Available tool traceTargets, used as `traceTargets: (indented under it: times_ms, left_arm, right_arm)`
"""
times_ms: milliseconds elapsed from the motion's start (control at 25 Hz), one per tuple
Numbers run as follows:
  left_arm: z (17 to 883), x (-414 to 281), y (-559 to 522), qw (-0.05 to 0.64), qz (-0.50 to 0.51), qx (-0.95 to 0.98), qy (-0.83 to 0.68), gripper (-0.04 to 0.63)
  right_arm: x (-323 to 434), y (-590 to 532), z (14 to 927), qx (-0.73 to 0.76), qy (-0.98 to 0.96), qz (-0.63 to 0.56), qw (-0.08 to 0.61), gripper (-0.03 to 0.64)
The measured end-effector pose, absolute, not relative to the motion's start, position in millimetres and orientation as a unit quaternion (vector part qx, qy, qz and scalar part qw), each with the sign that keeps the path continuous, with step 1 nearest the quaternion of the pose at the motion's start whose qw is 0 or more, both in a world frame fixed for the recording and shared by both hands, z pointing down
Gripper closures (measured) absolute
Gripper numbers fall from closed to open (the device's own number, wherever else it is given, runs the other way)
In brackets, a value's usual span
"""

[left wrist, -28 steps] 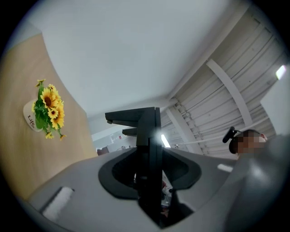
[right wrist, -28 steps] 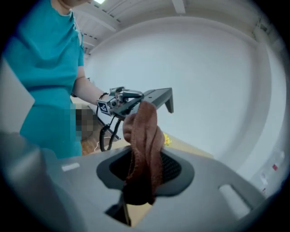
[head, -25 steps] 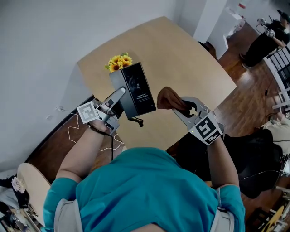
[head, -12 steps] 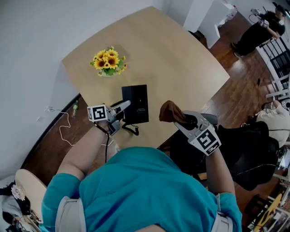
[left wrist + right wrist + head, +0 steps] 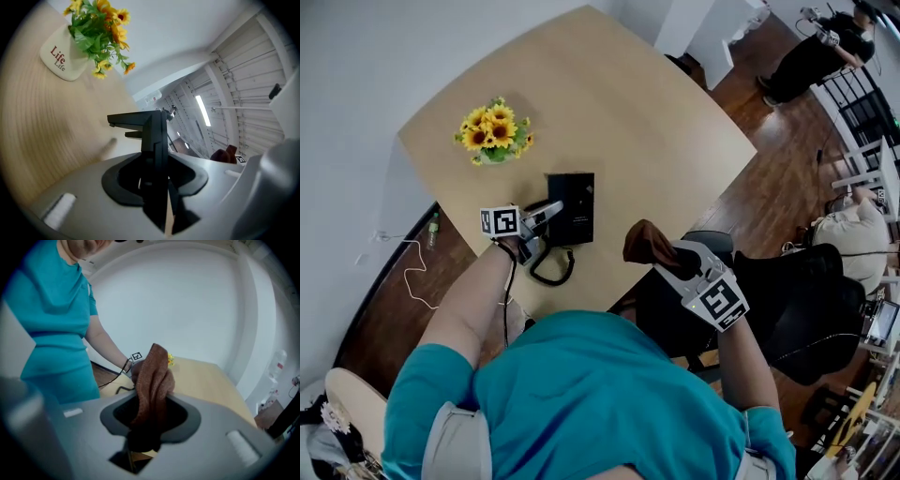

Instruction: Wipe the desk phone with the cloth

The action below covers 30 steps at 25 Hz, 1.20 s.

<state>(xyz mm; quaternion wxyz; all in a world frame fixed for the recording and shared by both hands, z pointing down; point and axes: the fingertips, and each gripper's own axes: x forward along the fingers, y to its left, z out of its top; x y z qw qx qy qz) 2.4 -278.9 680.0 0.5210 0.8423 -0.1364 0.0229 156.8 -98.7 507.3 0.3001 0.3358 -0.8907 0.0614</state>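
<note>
The left gripper [image 5: 553,210] is clamped on the left edge of the black rectangular desk phone [image 5: 575,208], which lies near the near edge of the light wooden table [image 5: 628,112]. To its right, apart from it, the right gripper [image 5: 664,259] pinches a crumpled brown cloth [image 5: 644,242].

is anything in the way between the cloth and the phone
Nothing visible. The cloth in the right gripper hangs to the right of the desk phone, with only bare table between them. The left gripper grips the phone's left edge, and the cord loops below the phone, out of that path.
</note>
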Motion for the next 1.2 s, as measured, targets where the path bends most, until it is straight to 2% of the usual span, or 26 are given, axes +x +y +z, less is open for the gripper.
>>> traceTargets:
  times_ms: [320,400,600,640,760,880,1000,1120,1200]
  left_arm:
    - [704,8,-293,0.506,0.103,0.85,-0.102,0.421]
    - [711,2,-293,0.507,0.134,0.844,-0.114,0.395]
    - [714,-1,-294,0.501,0.156,0.836,-0.163,0.391]
    - [714,-5,-295,0.502,0.157,0.832,-0.178,0.374]
    - [708,-22,-289,0.505,0.147,0.822,-0.219,0.229]
    - [690,-54,-270,0.512,0.105,0.811,-0.261,0.23]
    - [649,-85,-236,0.508,0.039,0.815,-0.276,0.284]
    - [611,-106,-186,0.499,-0.017,0.819,-0.284,0.435]
    - [586,-112,-149,0.494,-0.063,0.826,-0.264,0.505]
  right_arm:
    - [171,-96,511,0.339,-0.887,0.074,0.305,0.502]
    - [171,-94,511,0.339,-0.888,0.074,0.301,0.502]
    - [169,-99,515,0.331,-0.895,0.075,0.289,0.502]
    - [167,-100,514,0.328,-0.898,0.073,0.285,0.502]
    - [168,-99,508,0.322,-0.906,0.065,0.267,0.502]
    - [175,-99,505,0.312,-0.917,0.058,0.243,0.502]
    - [179,-99,506,0.293,-0.929,0.049,0.223,0.502]
    - [178,-95,509,0.283,-0.933,0.056,0.213,0.502]
    - [167,-89,507,0.285,-0.935,0.064,0.202,0.502]
